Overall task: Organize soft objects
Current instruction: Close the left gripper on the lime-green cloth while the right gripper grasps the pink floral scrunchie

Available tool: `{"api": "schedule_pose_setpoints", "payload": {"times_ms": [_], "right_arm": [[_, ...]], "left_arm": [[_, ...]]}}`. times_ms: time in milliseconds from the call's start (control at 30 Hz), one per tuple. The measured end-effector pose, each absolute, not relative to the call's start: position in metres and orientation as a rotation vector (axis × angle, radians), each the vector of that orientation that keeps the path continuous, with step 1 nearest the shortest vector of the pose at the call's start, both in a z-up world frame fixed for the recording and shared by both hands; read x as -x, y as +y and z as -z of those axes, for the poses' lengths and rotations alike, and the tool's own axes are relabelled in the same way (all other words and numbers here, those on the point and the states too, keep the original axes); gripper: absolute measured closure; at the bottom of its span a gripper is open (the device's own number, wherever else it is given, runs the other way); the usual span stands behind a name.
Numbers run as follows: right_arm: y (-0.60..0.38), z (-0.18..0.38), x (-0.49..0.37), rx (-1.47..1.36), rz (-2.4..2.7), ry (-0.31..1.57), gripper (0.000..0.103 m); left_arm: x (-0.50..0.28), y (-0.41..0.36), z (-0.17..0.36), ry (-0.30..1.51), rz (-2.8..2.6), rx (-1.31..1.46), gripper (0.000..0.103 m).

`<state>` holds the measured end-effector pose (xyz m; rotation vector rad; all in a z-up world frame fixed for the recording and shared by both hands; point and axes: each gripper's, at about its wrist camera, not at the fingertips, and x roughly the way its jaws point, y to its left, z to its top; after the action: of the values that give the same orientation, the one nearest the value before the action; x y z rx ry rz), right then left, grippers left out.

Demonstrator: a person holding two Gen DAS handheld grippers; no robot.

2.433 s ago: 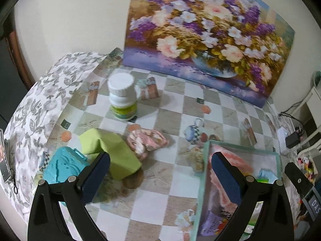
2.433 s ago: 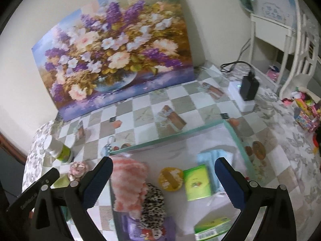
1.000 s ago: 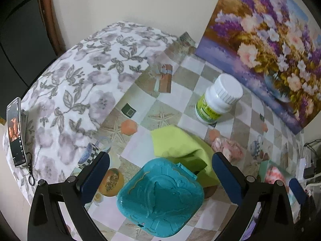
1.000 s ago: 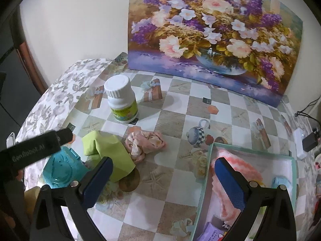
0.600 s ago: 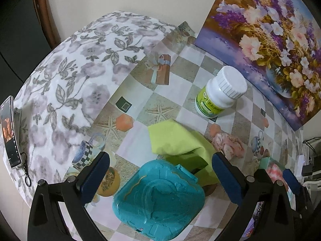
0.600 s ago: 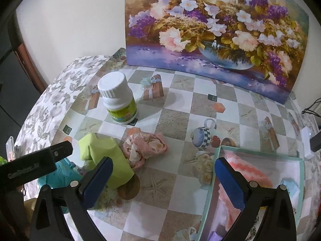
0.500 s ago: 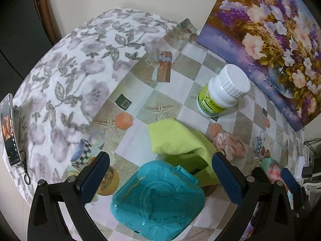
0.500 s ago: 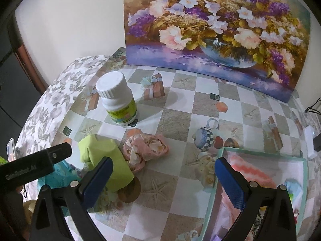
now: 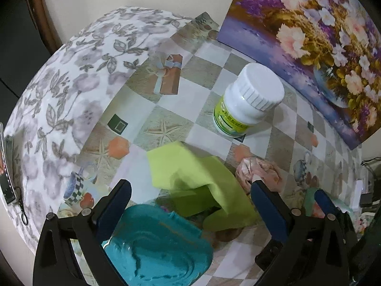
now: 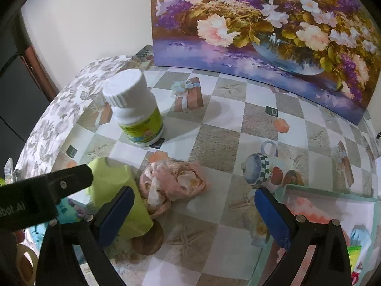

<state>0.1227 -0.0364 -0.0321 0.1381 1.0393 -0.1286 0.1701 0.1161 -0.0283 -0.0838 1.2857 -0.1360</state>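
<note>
A folded lime-green cloth [image 9: 197,181] [image 10: 114,183] lies on the checkered table, and a crumpled pink fabric piece [image 10: 171,183] [image 9: 259,169] lies just to its right. My left gripper [image 9: 190,205] is open above the green cloth and a teal plastic box [image 9: 157,245]. My right gripper [image 10: 194,212] is open, close over the pink fabric. A green-rimmed tray [image 10: 333,193] at the right holds a pink-and-white fluffy item [image 10: 309,209].
A white bottle with a green label [image 9: 245,107] [image 10: 135,112] stands behind the cloths. A flower painting [image 10: 262,23] leans on the wall. A floral cloth covers the table's left edge [image 9: 59,83]. A phone [image 9: 6,178] lies at far left. A tape roll [image 10: 26,262] sits low left.
Both grippers moved closer to the table: the left down toward the green cloth, the right leftward and down toward the pink fabric. Both stayed open.
</note>
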Motion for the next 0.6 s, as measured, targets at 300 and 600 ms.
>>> {"api": "schedule_pose_setpoints", "payload": {"times_ms": [300,600], "right_arm": [[-0.041,0.048,-0.133,-0.153,0.102,1.054,0.014],[-0.035,0.058,-0.136,-0.151,0.044,1.068,0.034]], "left_arm": [[-0.174,0.093,0.03,1.254,0.176,-0.015,0.024],[-0.172,0.078,0.042,1.276,0.213,-0.094,0.054]]}}
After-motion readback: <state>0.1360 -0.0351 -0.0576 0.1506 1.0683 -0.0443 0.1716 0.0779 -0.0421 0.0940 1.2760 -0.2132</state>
